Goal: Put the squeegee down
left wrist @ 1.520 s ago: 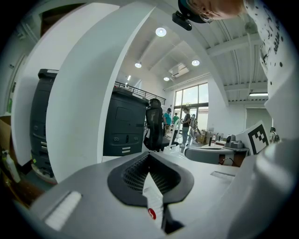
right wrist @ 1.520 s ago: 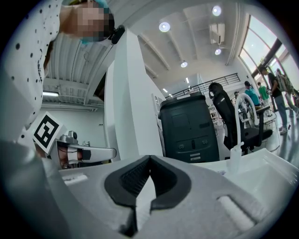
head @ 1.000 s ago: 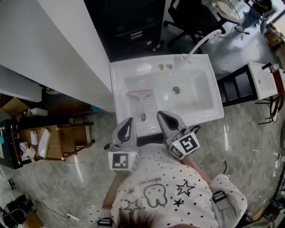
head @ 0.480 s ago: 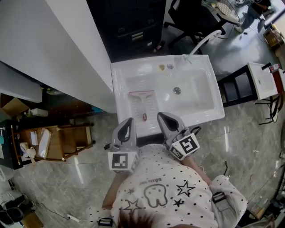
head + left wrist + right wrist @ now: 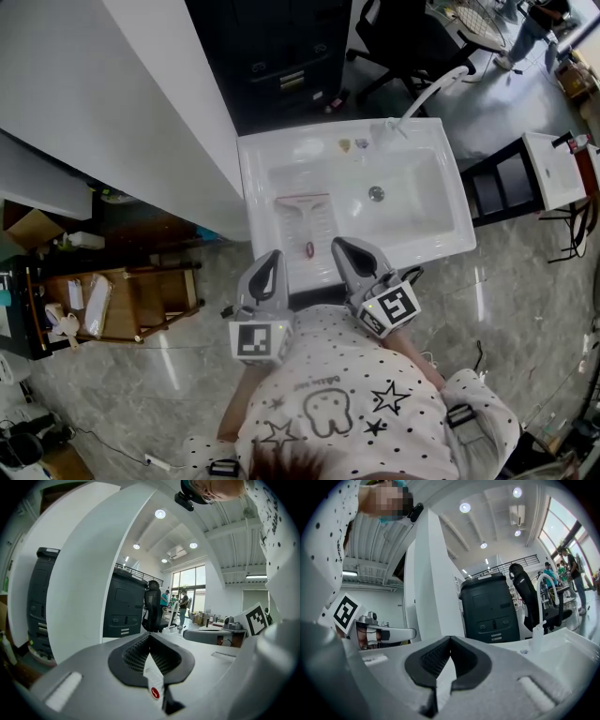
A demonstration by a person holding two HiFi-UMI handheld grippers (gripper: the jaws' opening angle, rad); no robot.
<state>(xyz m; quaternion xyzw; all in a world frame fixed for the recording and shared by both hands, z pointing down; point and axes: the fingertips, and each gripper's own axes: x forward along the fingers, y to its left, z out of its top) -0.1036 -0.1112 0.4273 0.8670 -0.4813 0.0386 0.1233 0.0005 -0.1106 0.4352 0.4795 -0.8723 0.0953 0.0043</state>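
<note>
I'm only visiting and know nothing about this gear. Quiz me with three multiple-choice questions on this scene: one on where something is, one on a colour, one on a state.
1. Where does the squeegee lie?
A. on the floor
B. on the left side of the white sink
C. on a chair seat

2. What colour is the spot at the squeegee's handle end?
A. red
B. blue
C. green

3. How do the right gripper's jaws stand?
A. wide apart
B. clamped on the squeegee
C. shut, holding nothing

Answers:
1. B, the head view shows it lying flat there.
2. A, a red spot shows at its near end.
3. C, the tips meet in the right gripper view, with the squeegee lying apart.
</note>
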